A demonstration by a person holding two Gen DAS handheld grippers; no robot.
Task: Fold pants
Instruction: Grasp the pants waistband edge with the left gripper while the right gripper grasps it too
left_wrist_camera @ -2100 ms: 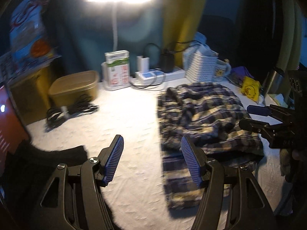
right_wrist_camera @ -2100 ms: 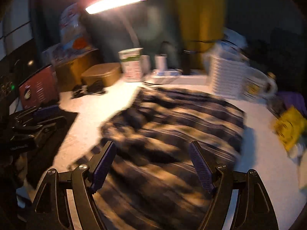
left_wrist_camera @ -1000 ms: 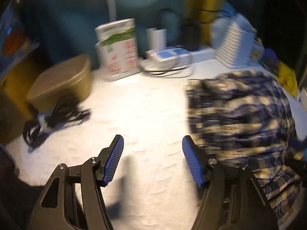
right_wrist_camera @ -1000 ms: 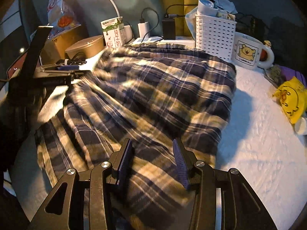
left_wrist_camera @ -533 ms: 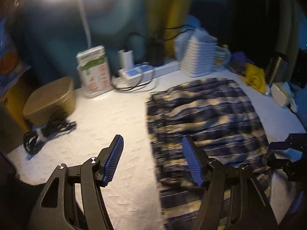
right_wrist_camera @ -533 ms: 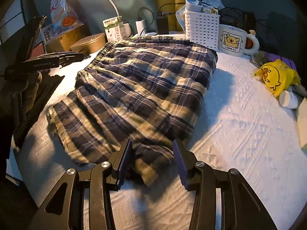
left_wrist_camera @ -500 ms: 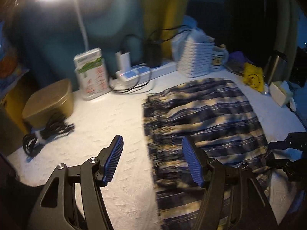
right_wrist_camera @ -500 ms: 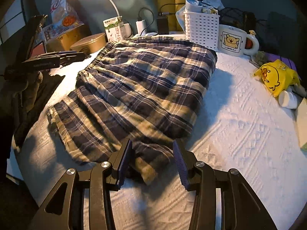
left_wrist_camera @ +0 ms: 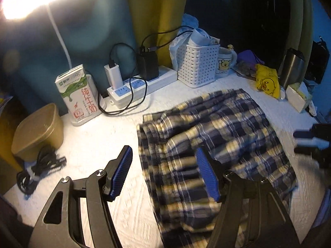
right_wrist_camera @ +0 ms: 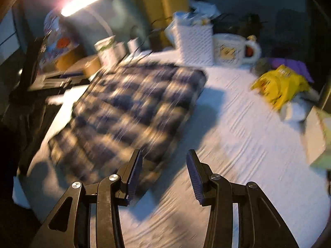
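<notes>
The blue and yellow plaid pants (left_wrist_camera: 217, 140) lie folded in a flat rectangle on the white bed cover (left_wrist_camera: 99, 144). My left gripper (left_wrist_camera: 164, 165) hovers open above the pants' left edge, its blue pads apart with nothing between them. In the blurred right wrist view the pants (right_wrist_camera: 132, 107) stretch away to the upper left. My right gripper (right_wrist_camera: 164, 165) is open over the cover by the pants' near corner, holding nothing. The right gripper (left_wrist_camera: 310, 140) also shows at the left wrist view's right edge, and the left gripper (right_wrist_camera: 58, 80) at the right wrist view's left.
Along the back stand a milk carton (left_wrist_camera: 77, 95), a power strip (left_wrist_camera: 140, 84) with chargers, a white basket (left_wrist_camera: 198, 66), a bear mug (left_wrist_camera: 224, 64) and a yellow bag (left_wrist_camera: 266, 80). A brown tub (left_wrist_camera: 37, 130) and coiled cables (left_wrist_camera: 39, 165) sit at the left.
Both grippers have drawn back and risen from the pants. The right wrist view has swung right and blurred, and the pants' corner no longer lies between its fingers.
</notes>
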